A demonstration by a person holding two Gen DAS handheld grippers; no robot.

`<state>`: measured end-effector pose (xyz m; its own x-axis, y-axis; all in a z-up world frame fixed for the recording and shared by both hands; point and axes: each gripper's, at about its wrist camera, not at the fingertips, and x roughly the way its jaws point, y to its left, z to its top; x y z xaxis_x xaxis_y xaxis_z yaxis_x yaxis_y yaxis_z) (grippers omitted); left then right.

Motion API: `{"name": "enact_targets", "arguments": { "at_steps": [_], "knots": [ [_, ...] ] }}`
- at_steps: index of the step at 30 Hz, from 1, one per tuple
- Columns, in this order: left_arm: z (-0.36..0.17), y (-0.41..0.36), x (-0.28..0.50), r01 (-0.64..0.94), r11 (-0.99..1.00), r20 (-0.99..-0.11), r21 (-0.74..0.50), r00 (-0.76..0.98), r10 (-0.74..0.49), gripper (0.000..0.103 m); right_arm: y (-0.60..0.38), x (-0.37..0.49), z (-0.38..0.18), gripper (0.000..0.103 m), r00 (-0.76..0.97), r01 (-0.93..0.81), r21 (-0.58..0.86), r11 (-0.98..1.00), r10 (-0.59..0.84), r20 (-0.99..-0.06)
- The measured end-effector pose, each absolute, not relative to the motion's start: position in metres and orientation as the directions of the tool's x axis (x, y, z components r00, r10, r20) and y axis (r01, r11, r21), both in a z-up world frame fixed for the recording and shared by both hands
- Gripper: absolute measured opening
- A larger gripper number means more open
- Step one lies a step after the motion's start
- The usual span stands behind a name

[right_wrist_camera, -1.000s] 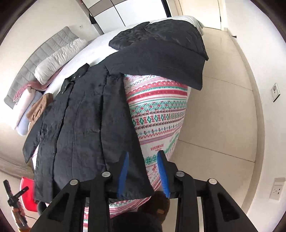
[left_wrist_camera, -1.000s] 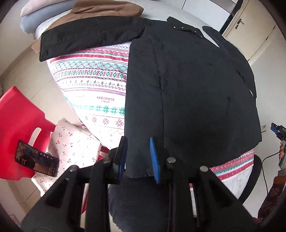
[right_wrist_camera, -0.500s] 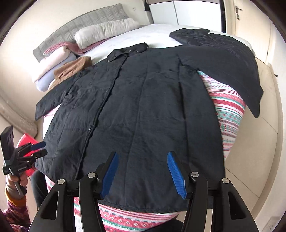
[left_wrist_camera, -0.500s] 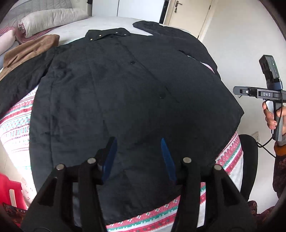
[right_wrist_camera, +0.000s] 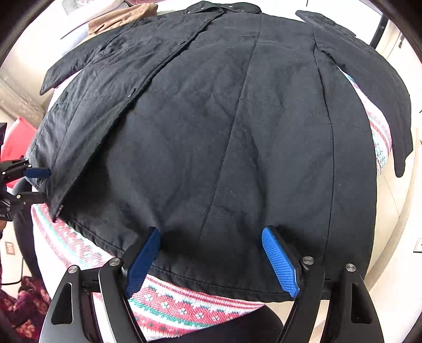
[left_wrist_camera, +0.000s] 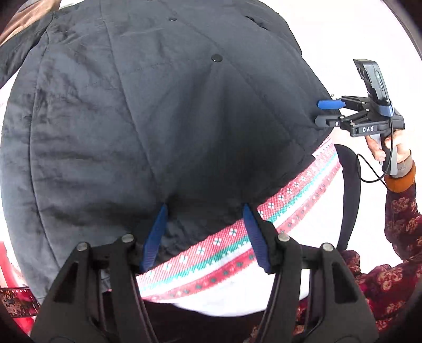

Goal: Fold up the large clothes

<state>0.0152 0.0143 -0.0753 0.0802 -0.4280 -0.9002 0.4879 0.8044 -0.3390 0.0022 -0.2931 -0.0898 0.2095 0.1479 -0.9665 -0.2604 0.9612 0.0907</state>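
A large black quilted coat [left_wrist_camera: 147,110] lies spread flat, front up, on a bed with a red, white and green patterned cover [left_wrist_camera: 290,190]. It also shows in the right wrist view [right_wrist_camera: 224,132], collar far, sleeves spread to both sides. My left gripper [left_wrist_camera: 204,211] is open, its blue pads resting at the coat's bottom hem. My right gripper [right_wrist_camera: 211,237] is open, wide over the hem further along. The right gripper also shows in the left wrist view [left_wrist_camera: 323,113], the left gripper in the right wrist view [right_wrist_camera: 39,183]. Neither holds cloth.
A brown garment [right_wrist_camera: 124,15] lies near the collar at the bed's head. A red chair [right_wrist_camera: 15,137] stands by the bed's left side. A wall socket [right_wrist_camera: 418,245] sits low on the right. My patterned maroon sleeve [left_wrist_camera: 395,224] is at the right.
Both grippers have come down and in toward the coat's bottom hem. Their jaws have opened wider than a second ago. The coat has not moved.
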Motion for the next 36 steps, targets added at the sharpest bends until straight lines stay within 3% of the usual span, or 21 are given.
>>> {"name": "enact_targets", "arguments": {
  "at_steps": [4, 8, 14, 20, 23, 29, 31, 32, 36],
  "knots": [
    [-0.044, 0.017, 0.028, 0.5, 0.821, -0.884, -0.277, 0.202, -0.421, 0.061, -0.317, 0.017, -0.05, 0.081, 0.337, -0.221, 0.077, 0.972, 0.15, -0.93],
    [-0.028, 0.003, 0.05, 0.498, 0.843, -0.864, -0.204, 0.314, -0.395, 0.062, -0.362, 0.03, -0.042, 0.081, 0.385, -0.027, 0.049, 0.998, 0.056, -0.921],
    [-0.037, -0.03, 0.058, 0.546, 0.814, -0.85, -0.198, 0.317, -0.42, 0.062, -0.392, -0.011, -0.061, 0.081, 0.32, 0.091, 0.373, 0.923, 0.327, -0.889],
    [-0.049, -0.06, 0.034, 0.62, 0.749, -0.809, -0.236, 0.302, -0.505, 0.065, -0.387, -0.049, -0.081, 0.08, 0.293, 0.12, 0.538, 0.834, 0.488, -0.822],
    [-0.061, -0.074, 0.016, 0.692, 0.678, -0.811, -0.248, 0.234, -0.536, 0.066, -0.38, -0.053, -0.092, 0.076, 0.293, 0.129, 0.553, 0.823, 0.502, -0.814],
    [-0.071, -0.095, -0.012, 0.78, 0.604, -0.846, -0.162, 0.205, -0.491, 0.066, -0.388, -0.046, -0.104, 0.052, 0.399, 0.181, 0.627, 0.757, 0.526, -0.751],
    [-0.066, -0.096, -0.008, 0.78, 0.6, -0.851, -0.176, 0.186, -0.491, 0.066, -0.389, -0.042, -0.111, 0.01, 0.422, 0.201, 0.629, 0.751, 0.513, -0.747],
    [-0.062, -0.095, -0.004, 0.776, 0.604, -0.851, -0.184, 0.182, -0.493, 0.066, -0.389, -0.042, -0.113, 0.003, 0.416, 0.216, 0.625, 0.75, 0.508, -0.754],
    [-0.039, -0.091, 0.013, 0.78, 0.6, -0.833, -0.178, 0.205, -0.513, 0.066, -0.382, -0.06, -0.104, 0.002, 0.405, 0.24, 0.489, 0.838, 0.372, -0.835]
  ]
}}
